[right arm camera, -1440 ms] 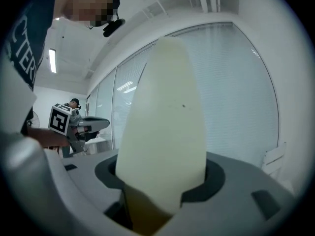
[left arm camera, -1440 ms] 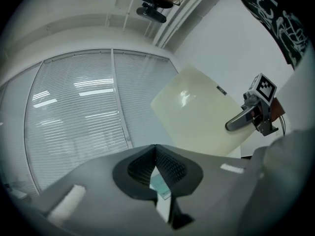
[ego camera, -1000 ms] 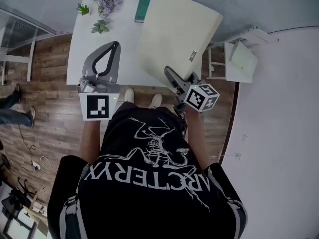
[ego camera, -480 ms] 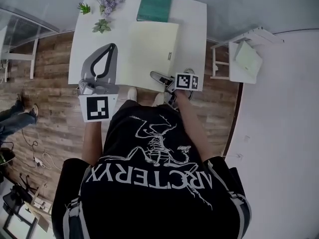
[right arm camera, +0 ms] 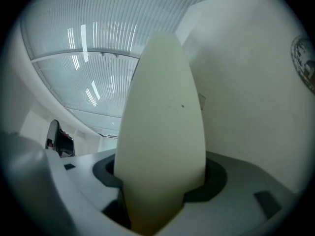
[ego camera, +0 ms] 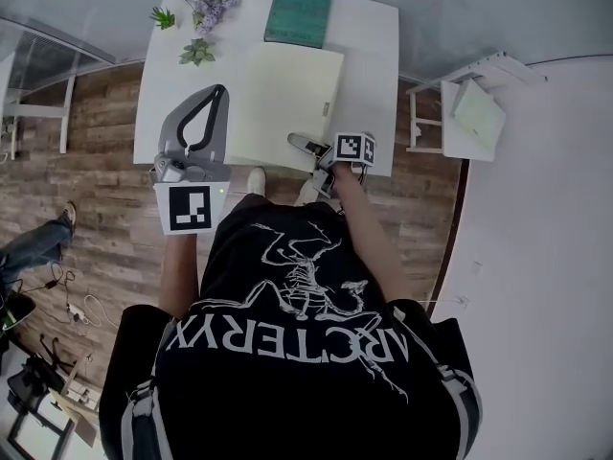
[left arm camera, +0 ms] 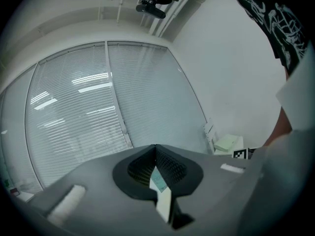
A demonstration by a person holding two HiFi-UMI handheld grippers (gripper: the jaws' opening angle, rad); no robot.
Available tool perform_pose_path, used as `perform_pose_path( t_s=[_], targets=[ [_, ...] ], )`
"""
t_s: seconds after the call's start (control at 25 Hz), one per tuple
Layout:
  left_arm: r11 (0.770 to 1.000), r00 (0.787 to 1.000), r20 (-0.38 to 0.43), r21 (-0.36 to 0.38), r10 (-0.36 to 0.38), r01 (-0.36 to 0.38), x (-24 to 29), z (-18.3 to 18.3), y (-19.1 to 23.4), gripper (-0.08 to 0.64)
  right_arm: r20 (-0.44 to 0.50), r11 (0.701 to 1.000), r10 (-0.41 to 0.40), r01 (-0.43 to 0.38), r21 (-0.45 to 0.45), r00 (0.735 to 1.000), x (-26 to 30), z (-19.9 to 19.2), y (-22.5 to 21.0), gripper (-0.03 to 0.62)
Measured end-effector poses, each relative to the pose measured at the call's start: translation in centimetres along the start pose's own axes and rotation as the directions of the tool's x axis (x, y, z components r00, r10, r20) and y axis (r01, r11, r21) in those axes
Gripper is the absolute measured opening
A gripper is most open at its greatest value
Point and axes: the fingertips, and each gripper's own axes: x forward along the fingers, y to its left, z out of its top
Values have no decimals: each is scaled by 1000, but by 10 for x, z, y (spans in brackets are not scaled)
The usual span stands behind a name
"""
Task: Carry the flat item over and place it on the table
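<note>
A pale cream flat pad (ego camera: 287,103) lies flat on the white table (ego camera: 369,46), near its front edge. My right gripper (ego camera: 302,144) is at the pad's near edge. In the right gripper view the pad (right arm camera: 162,122) fills the gap between the jaws, which are opening around it while the pads still touch it. My left gripper (ego camera: 220,89) hovers over the table's left part with its fingertips together and nothing in them. Seen from the left gripper view, the left gripper (left arm camera: 156,151) points up at window blinds.
A green book (ego camera: 299,10) lies at the table's far edge. Small artificial plants (ego camera: 196,12) lie at the far left corner. To the right, a white stool (ego camera: 474,103) holding a pale item stands on the wooden floor. A person's leg (ego camera: 34,247) shows at left.
The pad came down from a raised tilt to lie flat on the table. My right gripper dropped to the table's front edge with it. My left gripper stayed put.
</note>
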Motion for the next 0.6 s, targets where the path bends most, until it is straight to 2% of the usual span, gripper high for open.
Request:
perform_pose_path(
  t_s=[0.08, 0.2, 0.28, 0.36, 0.4, 0.44, 0.52, 0.56, 0.6],
  targets=[
    [1000, 1000, 0, -10, 2, -2, -1, -1, 2, 9, -1, 999, -48, 48, 1, 999, 0, 2, -5, 304],
    [1000, 1000, 4, -5, 7, -7, -3, 0, 5, 9, 10, 982, -183, 183, -51, 983, -7, 11, -18, 350],
    [1000, 1000, 2, -7, 8, -8, -4, -1, 5, 9, 34, 952, -284, 286, -111, 958, -16, 20, -26, 379],
    [1000, 1000, -1, -12, 8, -8, -3, -1, 5, 9, 77, 902, -387, 395, -177, 919, -25, 31, -34, 398],
    [1000, 1000, 0, -10, 6, -6, -3, 0, 5, 9, 107, 860, -448, 461, -218, 887, -31, 38, -38, 405],
    [1000, 1000, 3, -8, 5, -5, -2, 1, 5, 9, 143, 803, -513, 532, -269, 846, -38, 44, -42, 405],
    [1000, 1000, 10, -2, 2, -2, -1, 3, 4, 9, 233, 663, -597, 636, -394, 768, -51, 56, -39, 405],
    [1000, 1000, 12, -1, 0, 0, -1, 3, 4, 9, 285, 603, -599, 656, -454, 748, -55, 62, -29, 405],
    [1000, 1000, 12, -4, 0, 1, 0, 3, 4, 9, 335, 556, -575, 657, -509, 746, -58, 67, -15, 402]
  ],
)
